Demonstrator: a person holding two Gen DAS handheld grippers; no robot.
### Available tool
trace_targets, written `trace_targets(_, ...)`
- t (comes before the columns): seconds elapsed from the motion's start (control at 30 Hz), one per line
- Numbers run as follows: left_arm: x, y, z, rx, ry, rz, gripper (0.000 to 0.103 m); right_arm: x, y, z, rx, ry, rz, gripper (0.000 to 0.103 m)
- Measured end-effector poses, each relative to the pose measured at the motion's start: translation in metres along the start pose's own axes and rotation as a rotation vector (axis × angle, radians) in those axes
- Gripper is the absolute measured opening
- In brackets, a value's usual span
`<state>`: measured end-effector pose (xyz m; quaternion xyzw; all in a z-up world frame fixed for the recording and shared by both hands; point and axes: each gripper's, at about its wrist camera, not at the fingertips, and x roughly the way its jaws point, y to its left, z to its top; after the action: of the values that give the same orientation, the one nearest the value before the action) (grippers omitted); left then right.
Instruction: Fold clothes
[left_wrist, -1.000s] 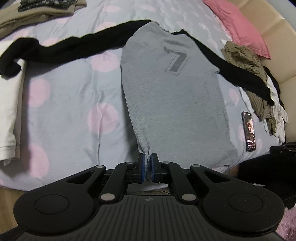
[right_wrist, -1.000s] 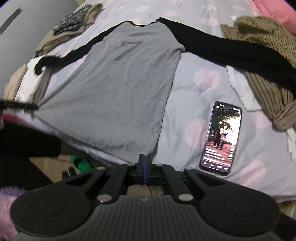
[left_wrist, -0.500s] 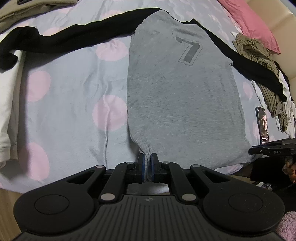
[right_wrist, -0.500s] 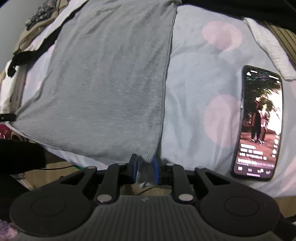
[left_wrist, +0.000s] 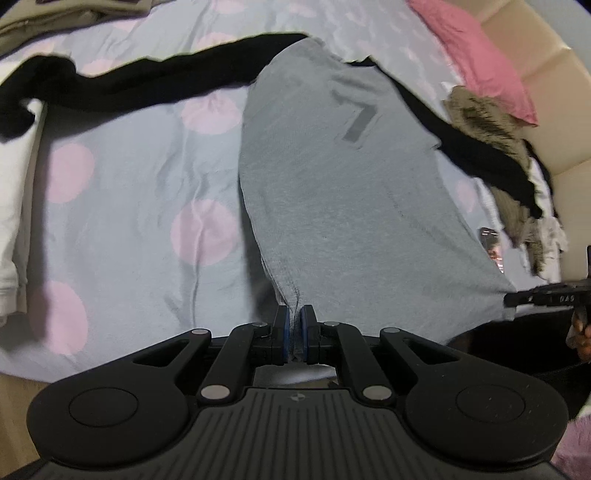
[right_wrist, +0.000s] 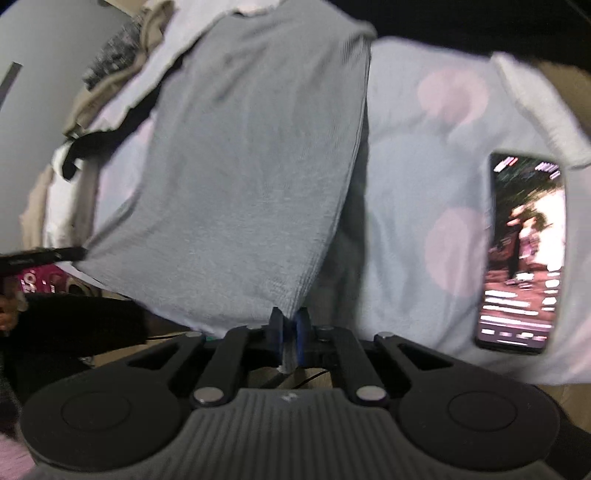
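Note:
A grey shirt (left_wrist: 332, 177) with black sleeves and a dark "7" lies face up on the bed, collar at the far end. My left gripper (left_wrist: 294, 325) is shut on the shirt's near left hem corner. In the right wrist view the same grey shirt (right_wrist: 251, 166) hangs lifted off the sheet, and my right gripper (right_wrist: 288, 328) is shut on its near right hem corner. One black sleeve (left_wrist: 122, 85) trails far left, the other (left_wrist: 480, 147) runs right over a pile of clothes. The right gripper's tip (left_wrist: 543, 297) shows at the left view's right edge.
The bed sheet (left_wrist: 129, 192) is pale blue with pink dots. A lit phone (right_wrist: 521, 251) lies on it right of the shirt. An olive striped garment (left_wrist: 491, 129) and a pink pillow (left_wrist: 472, 51) sit far right; folded pale clothes (left_wrist: 11, 192) lie at the left edge.
My right gripper, open around the hem corner half a second ago, has shut on it and lifted it. The left gripper keeps its hold and has raised the hem slightly.

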<state>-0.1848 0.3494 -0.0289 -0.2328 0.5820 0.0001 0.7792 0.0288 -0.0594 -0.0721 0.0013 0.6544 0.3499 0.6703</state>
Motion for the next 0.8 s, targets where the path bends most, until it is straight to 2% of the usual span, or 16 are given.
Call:
trace_targets(0.1, -0.017, -0.007, 0.000, 0.013, 0.001, -0.024, 0.004, -0.035, 0.007, 0.001, -0.041, -0.003, -0.020, 0.007)
trace_targets(0.23, -0.014, -0.015, -0.006, 0.063, 0.057, 0.019, 0.004, -0.048, 0.010, -0.004, -0.073, 0.025, -0.050, 0.007)
trace_targets(0.4, 0.024, -0.016, -0.013, 0.091, 0.170, 0.087, 0.004, -0.006, 0.002, -0.014, -0.092, 0.109, -0.082, 0.007)
trace_targets(0.6, 0.076, -0.014, -0.019, 0.122, 0.283, 0.170, 0.004, 0.046, -0.001, -0.018, -0.167, 0.188, -0.175, 0.007)
trace_targets(0.8, 0.104, -0.007, -0.021, 0.096, 0.331, 0.163, 0.005, 0.073, -0.004, -0.017, -0.199, 0.213, -0.206, 0.008)
